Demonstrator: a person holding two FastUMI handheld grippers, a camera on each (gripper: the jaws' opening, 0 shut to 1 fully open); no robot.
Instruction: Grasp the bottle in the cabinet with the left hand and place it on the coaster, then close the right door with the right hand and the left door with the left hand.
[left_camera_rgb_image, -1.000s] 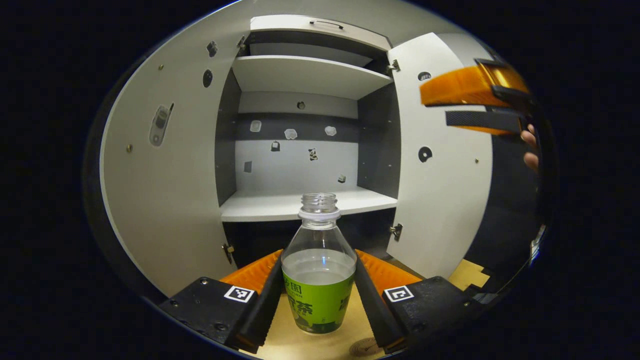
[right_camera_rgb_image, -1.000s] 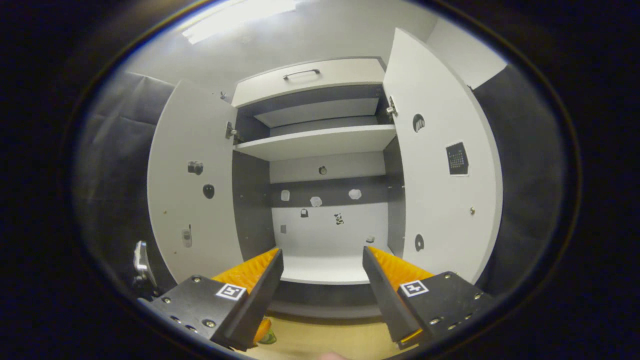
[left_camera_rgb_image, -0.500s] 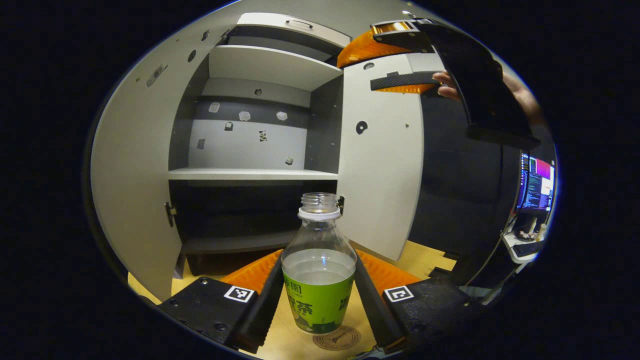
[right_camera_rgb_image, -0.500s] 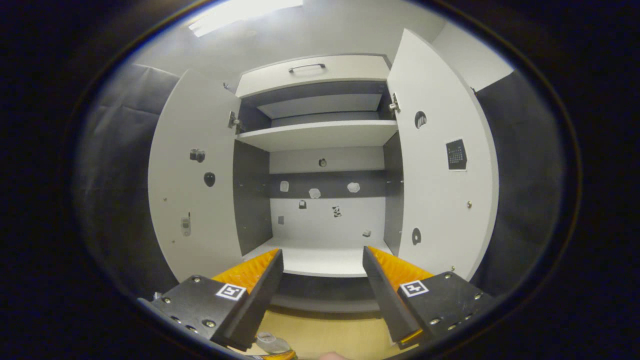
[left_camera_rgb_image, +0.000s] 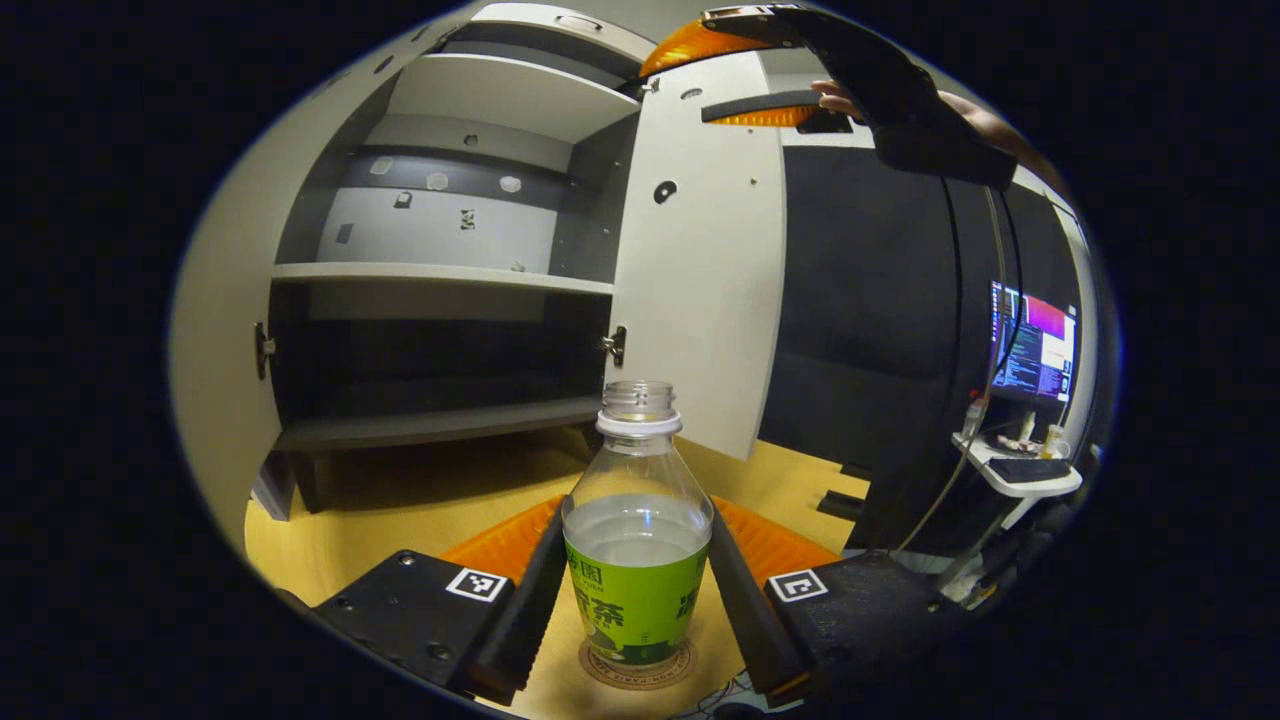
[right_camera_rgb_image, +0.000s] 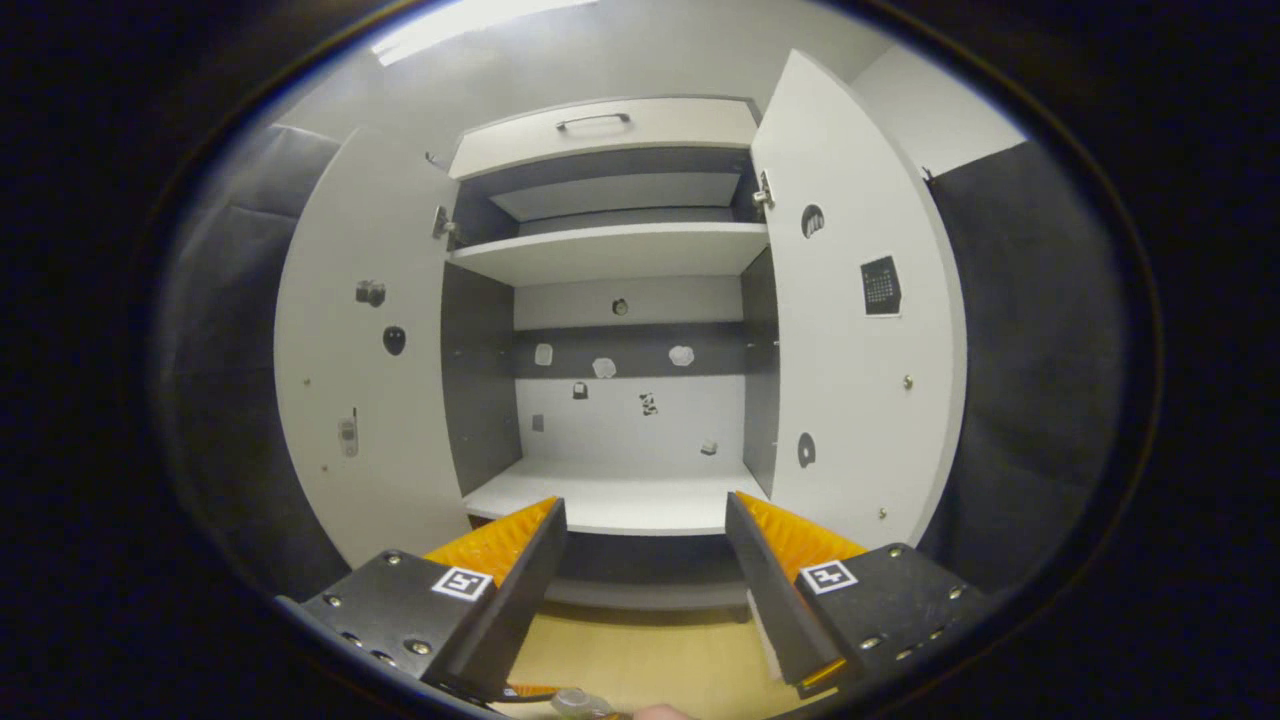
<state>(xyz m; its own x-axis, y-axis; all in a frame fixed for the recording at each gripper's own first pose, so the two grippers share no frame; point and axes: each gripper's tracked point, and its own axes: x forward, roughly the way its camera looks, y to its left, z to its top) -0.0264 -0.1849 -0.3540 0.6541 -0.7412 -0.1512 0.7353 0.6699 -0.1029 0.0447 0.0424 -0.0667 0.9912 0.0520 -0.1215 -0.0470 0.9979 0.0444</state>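
A clear uncapped bottle (left_camera_rgb_image: 637, 600) with a green label and some liquid stands upright between my left gripper's (left_camera_rgb_image: 637, 505) fingers, which press on both its sides. Its base sits on or just above a round brown coaster (left_camera_rgb_image: 612, 673) on the wooden tabletop; contact cannot be told. Behind stands the white cabinet with both doors open. In the right gripper view my right gripper (right_camera_rgb_image: 645, 520) is open and holds nothing, facing the cabinet's lower shelf (right_camera_rgb_image: 610, 500) between the left door (right_camera_rgb_image: 360, 350) and the right door (right_camera_rgb_image: 860, 330). The right gripper (left_camera_rgb_image: 680, 88), held by a hand (left_camera_rgb_image: 960, 110), also hangs high by the right door (left_camera_rgb_image: 700, 250).
The cabinet shelves (left_camera_rgb_image: 440, 275) hold no loose objects; small stickers dot the back panel. A lit monitor (left_camera_rgb_image: 1035, 340) and a small stand with items (left_camera_rgb_image: 1015, 465) are at the far right. Wooden tabletop (left_camera_rgb_image: 400, 510) lies in front of the cabinet.
My left gripper carried the bottle away from the cabinet, down and to the right; the coaster now lies directly under it. The right gripper shifted only slightly in front of the cabinet.
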